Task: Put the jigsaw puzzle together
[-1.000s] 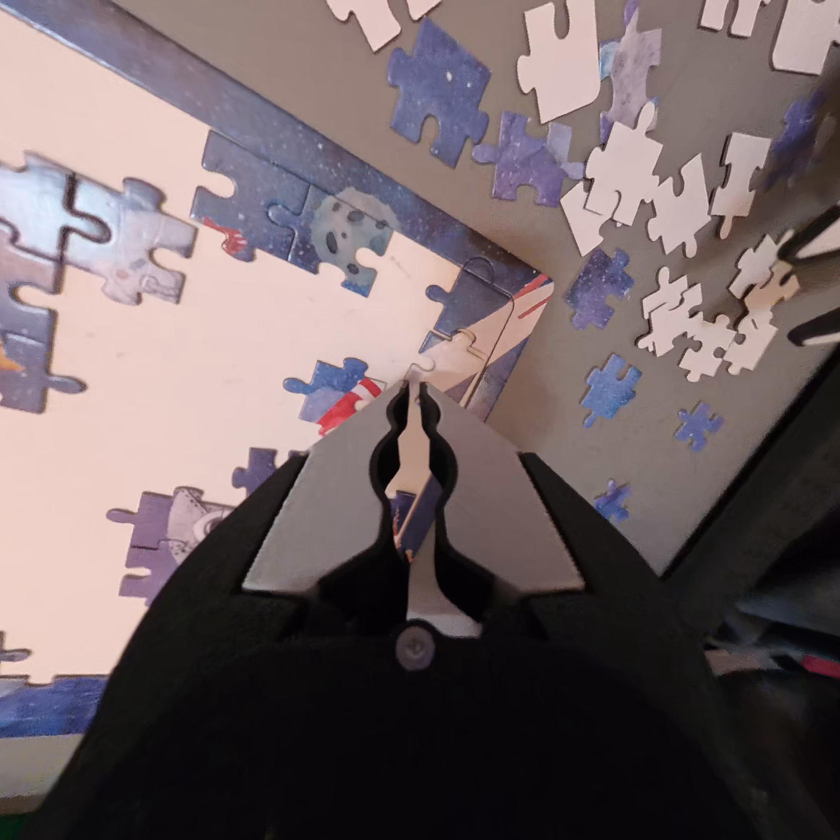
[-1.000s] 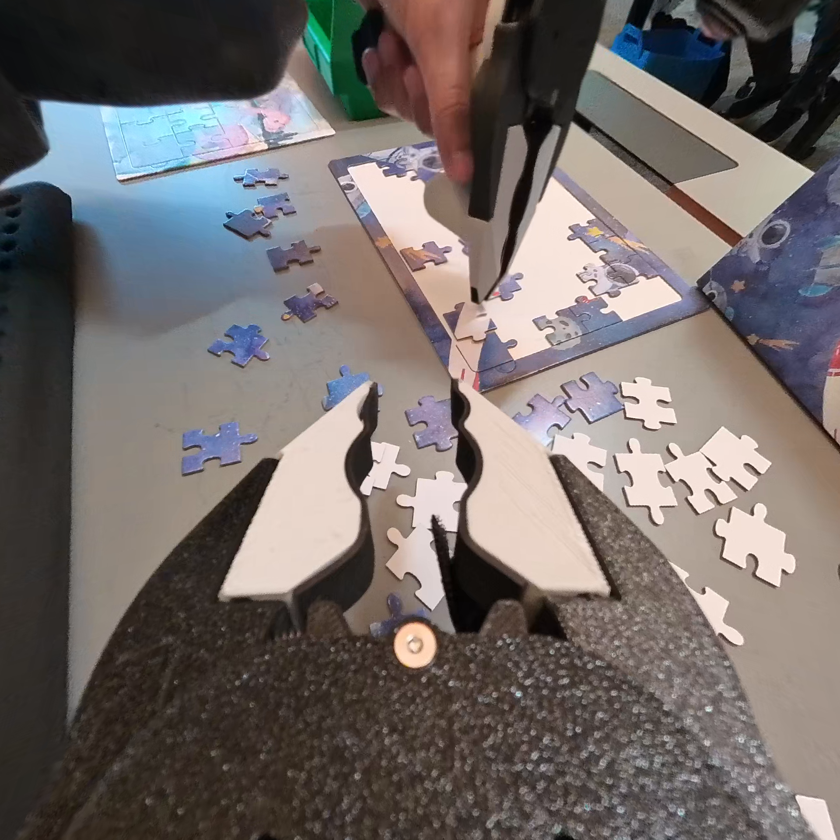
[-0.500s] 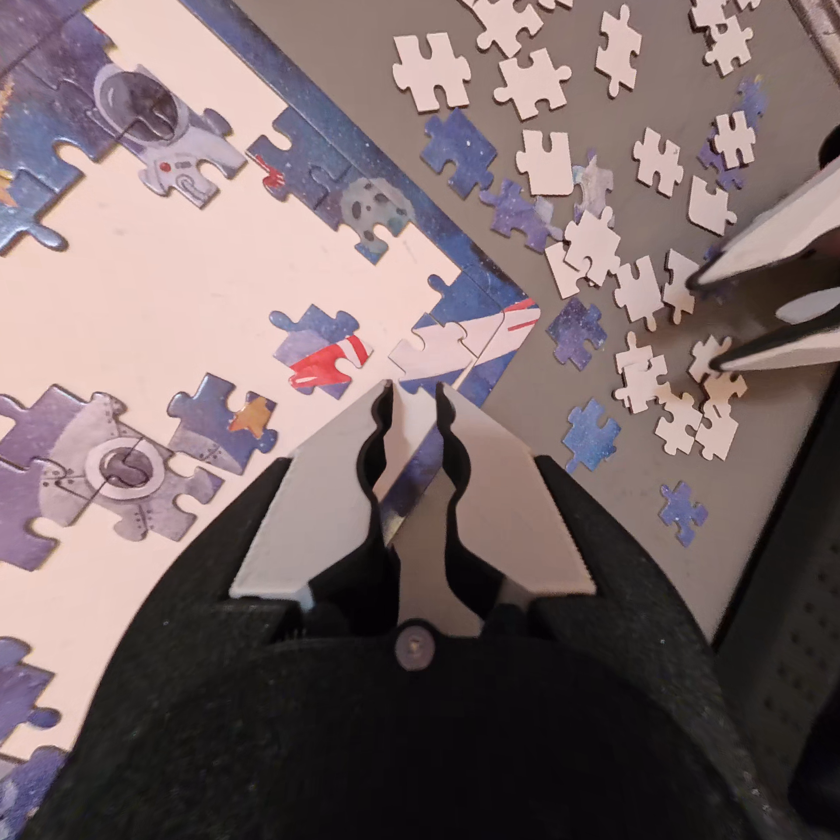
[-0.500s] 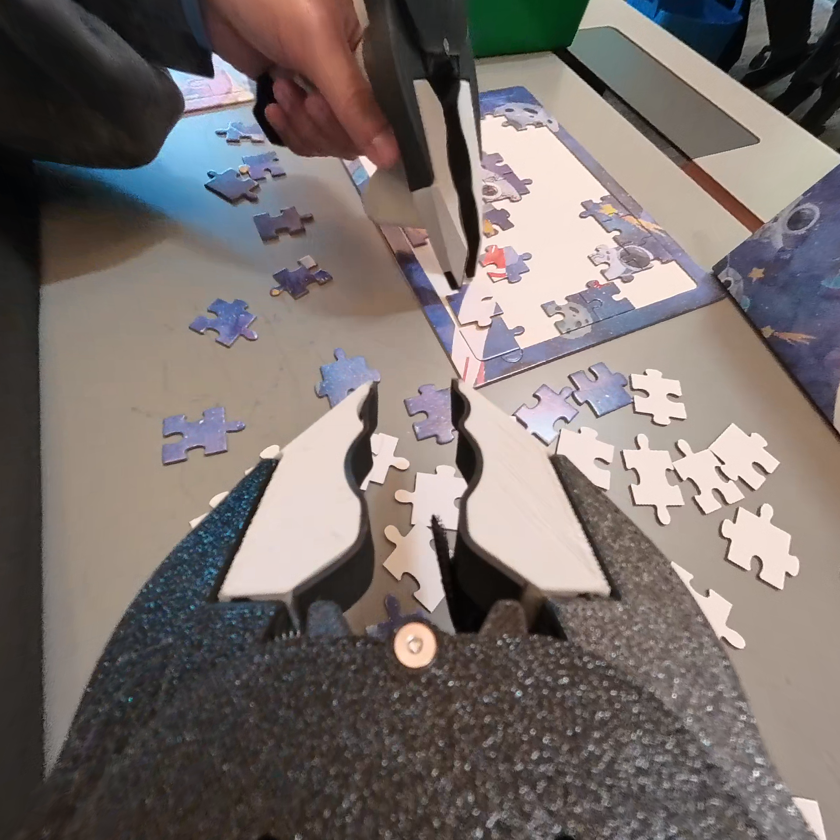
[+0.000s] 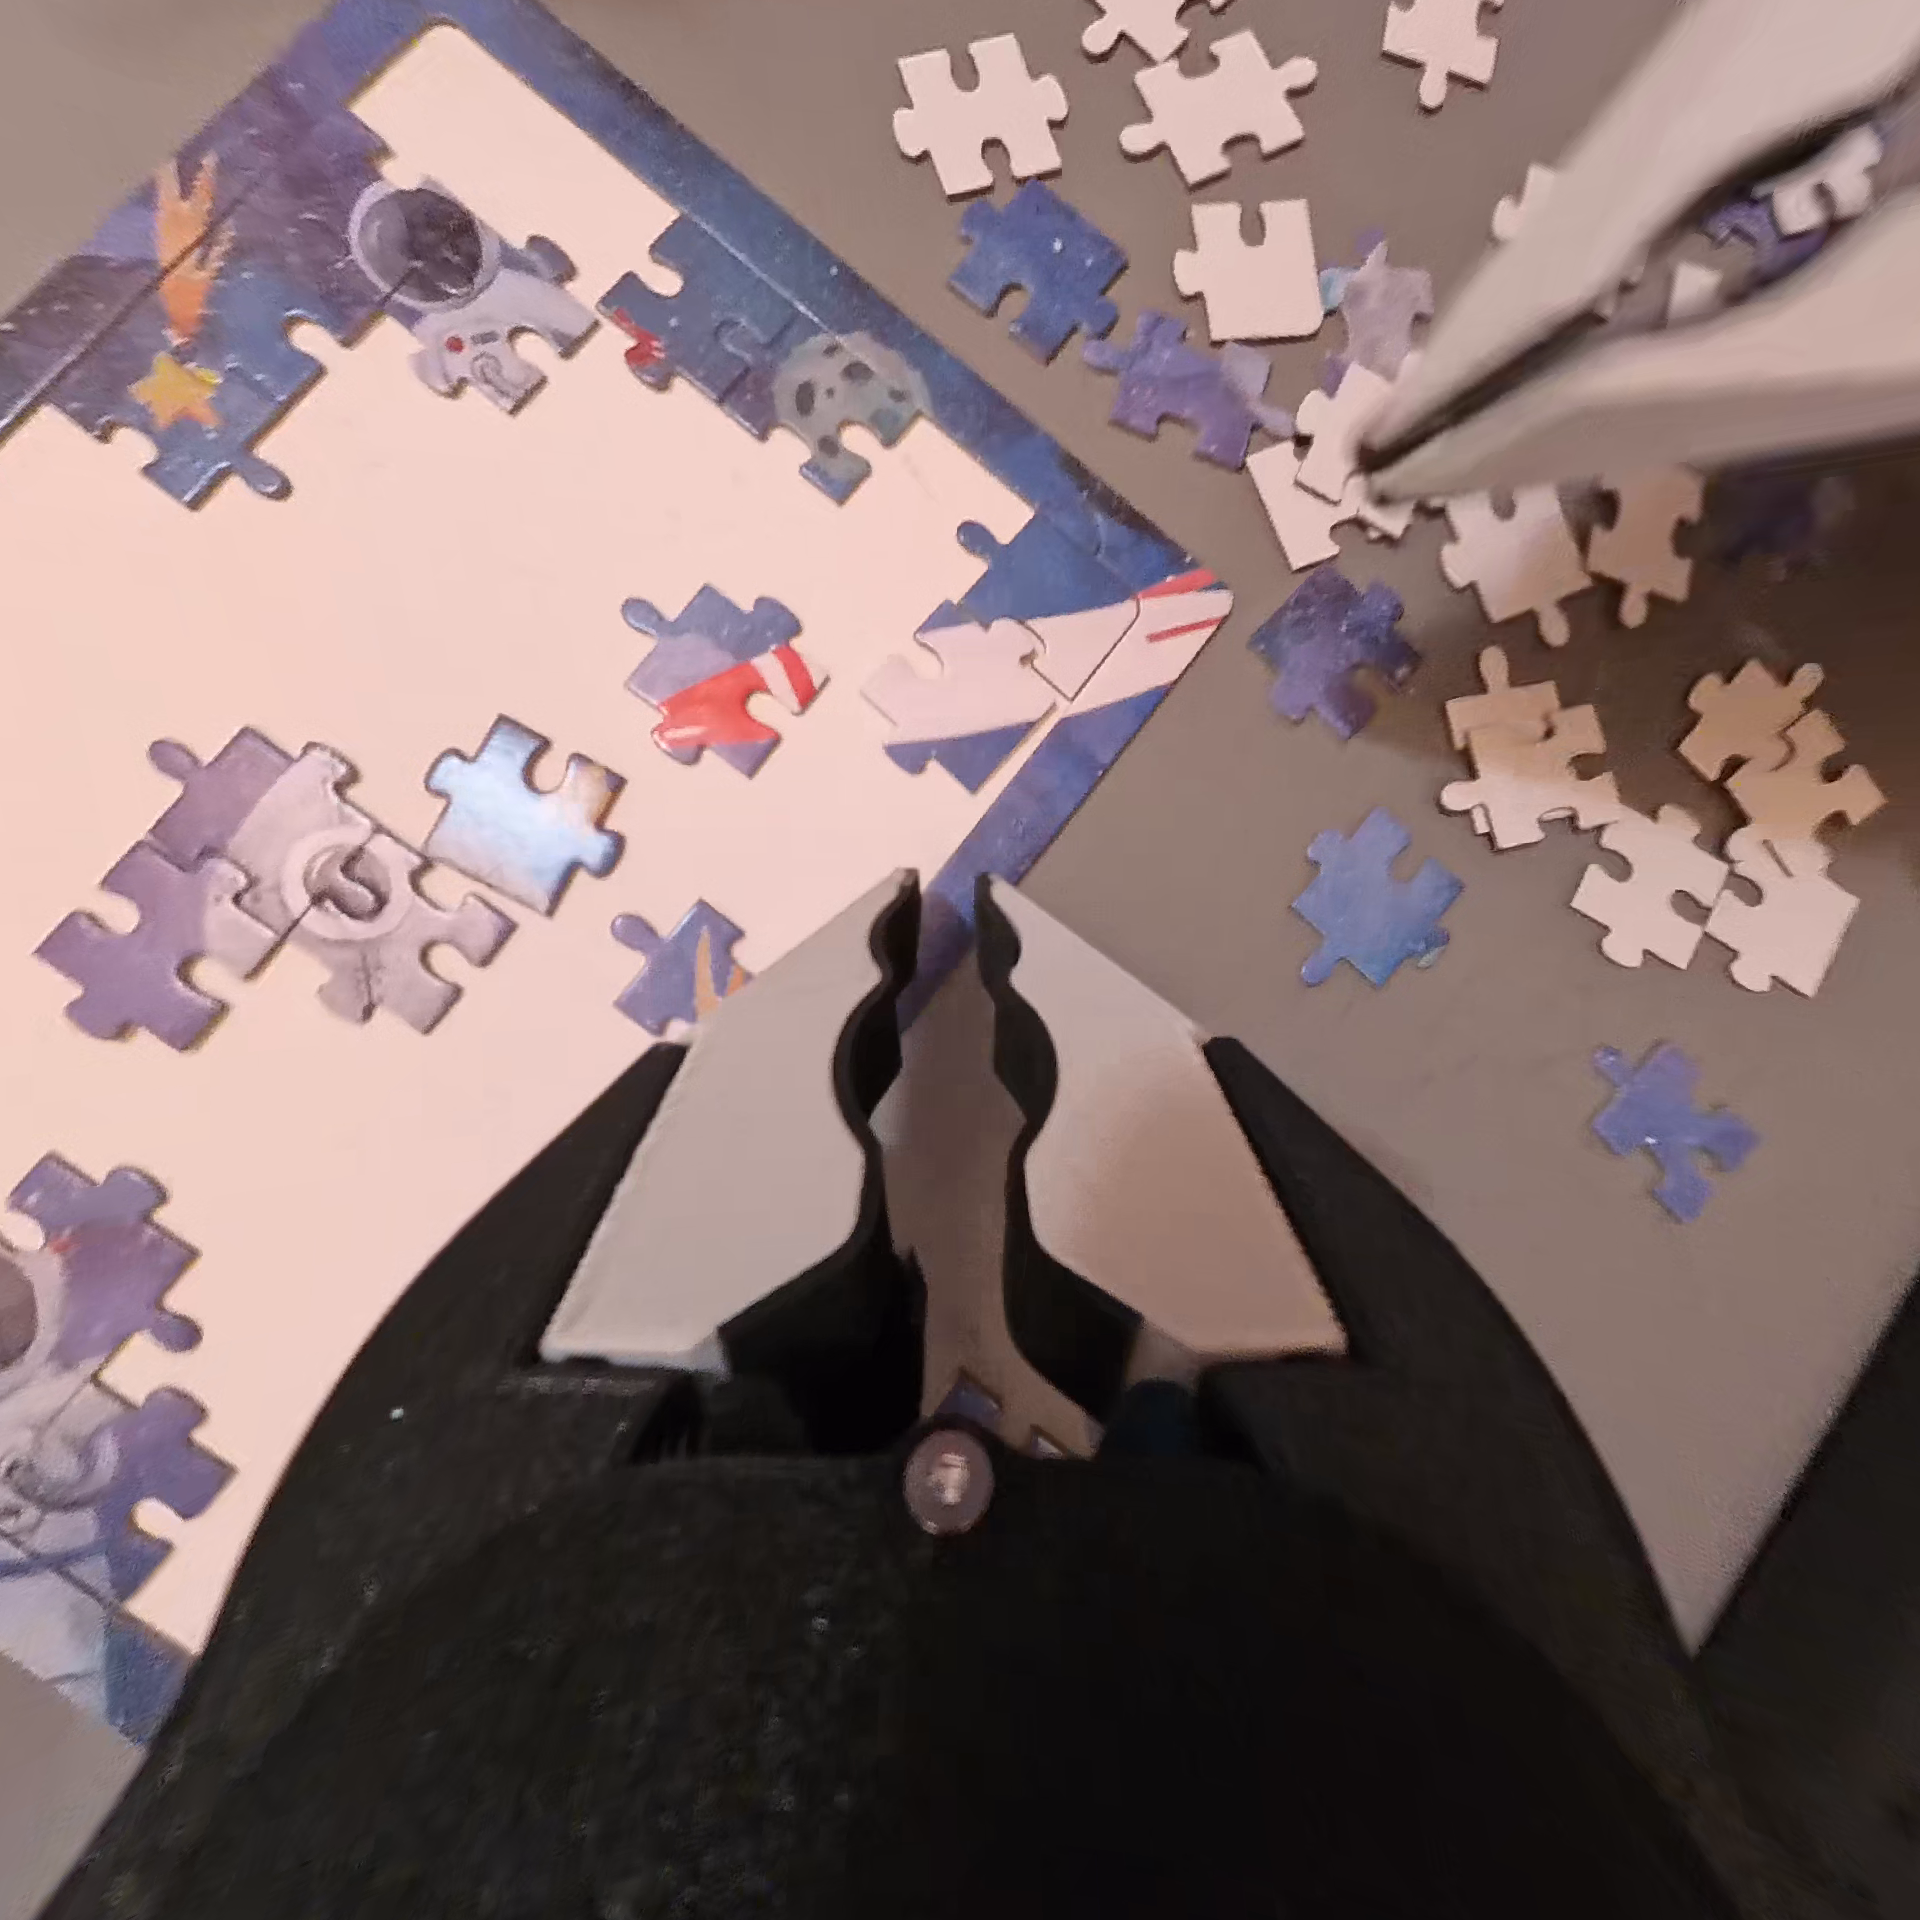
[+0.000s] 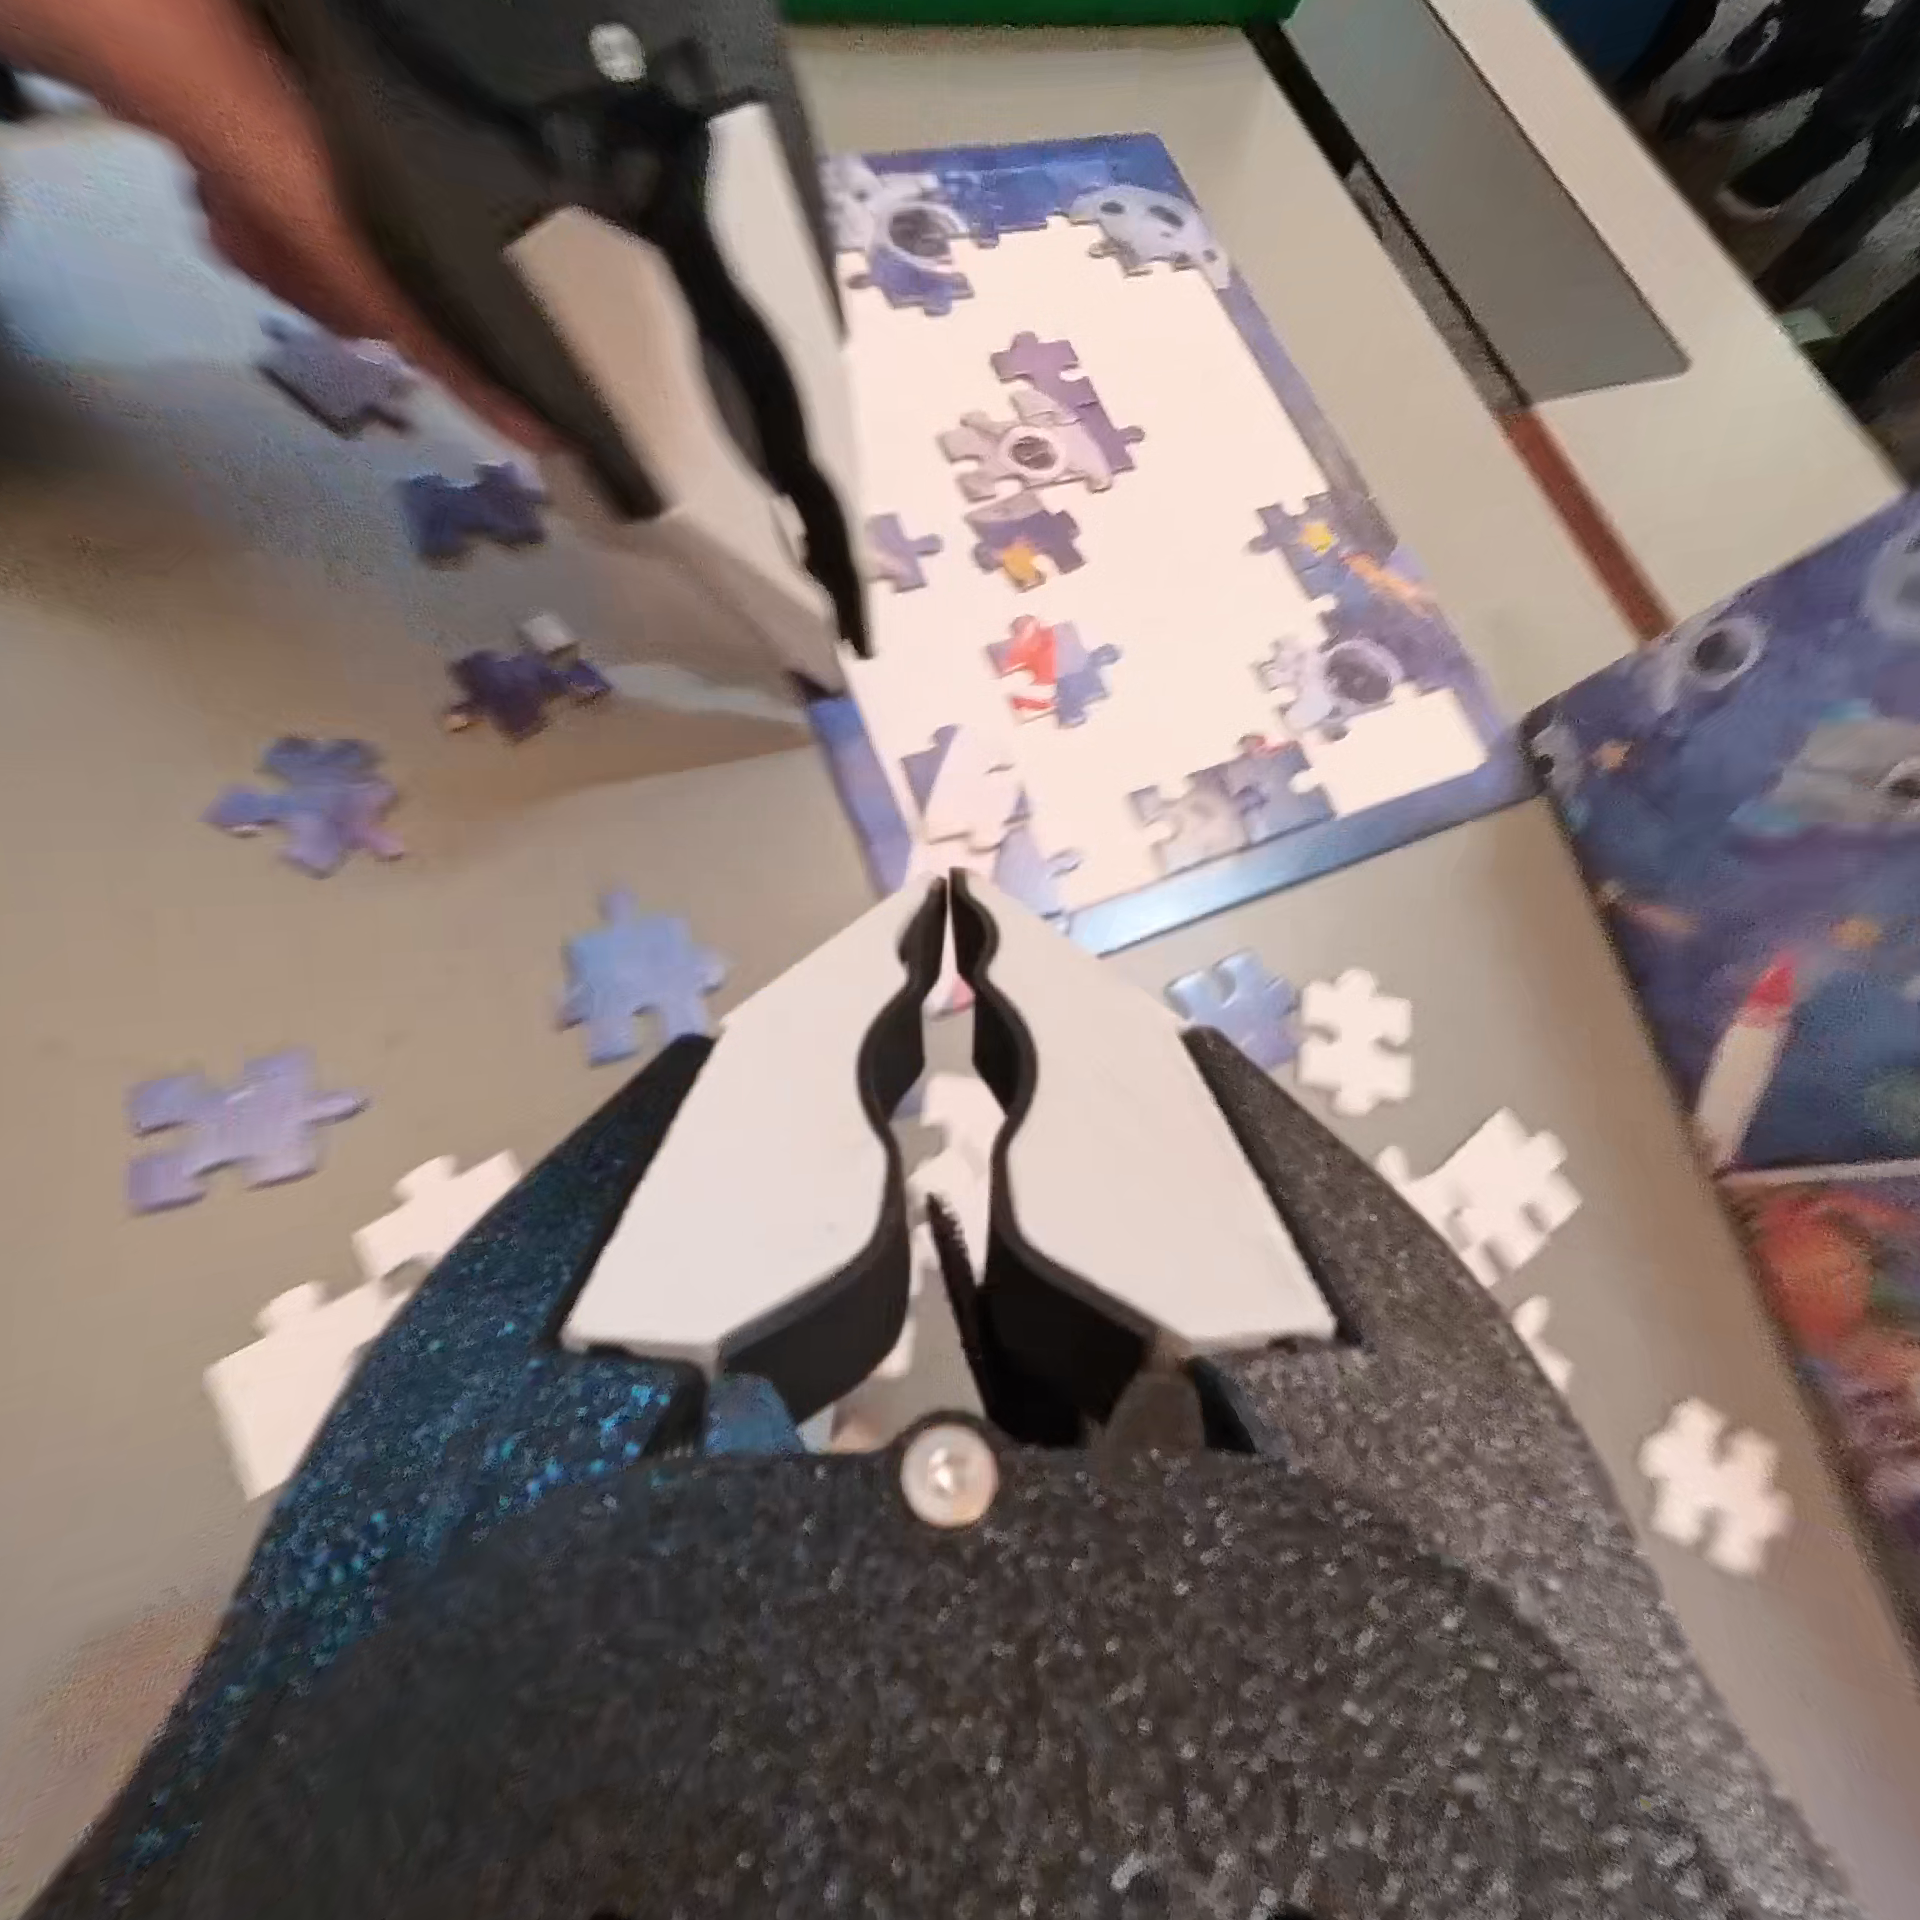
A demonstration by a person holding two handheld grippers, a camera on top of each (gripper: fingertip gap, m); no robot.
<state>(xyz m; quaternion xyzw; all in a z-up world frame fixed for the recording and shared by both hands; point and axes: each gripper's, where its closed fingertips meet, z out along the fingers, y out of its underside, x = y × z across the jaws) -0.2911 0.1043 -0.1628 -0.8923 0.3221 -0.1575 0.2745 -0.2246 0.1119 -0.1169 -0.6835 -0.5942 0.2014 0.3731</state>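
So, left wrist view first: the left gripper (image 5: 948,894) is hovering over the near edge of the puzzle tray (image 5: 1081,831) with a narrow gap between its tips and nothing in them. The tray is lying flat on the grey table (image 5: 1299,1195), its long axis running from the lower left up toward the upper left of the view, and one corner is pointing right, at the loose pile. A white-and-blue corner piece (image 5: 966,696) is sitting in that corner, and a red-striped piece (image 5: 727,681) is lying loose on the pale tray floor just left of it. Face-down white pieces (image 5: 1247,265) and blue face-up ones (image 5: 1371,904) are scattered on the table to the right. The right gripper (image 5: 1371,473) is reaching in from the top right, tips pressed together at the edge of a white piece (image 5: 1330,436) in the pile; whether it's actually pinching it, I can't tell, it's blurry.

Right wrist view: the right gripper (image 6: 951,883) is showing its tips closed to a sliver, low over the scattered pieces. The tray (image 6: 1132,925) is stretching away from the camera, long axis pointing up the frame, with clusters of fitted pieces (image 6: 1039,447) inside. The left gripper (image 6: 847,634) is hanging over the tray's left edge, held by a blurred hand (image 6: 208,197). A puzzle box lid (image 6: 1766,883) is lying off to the right.
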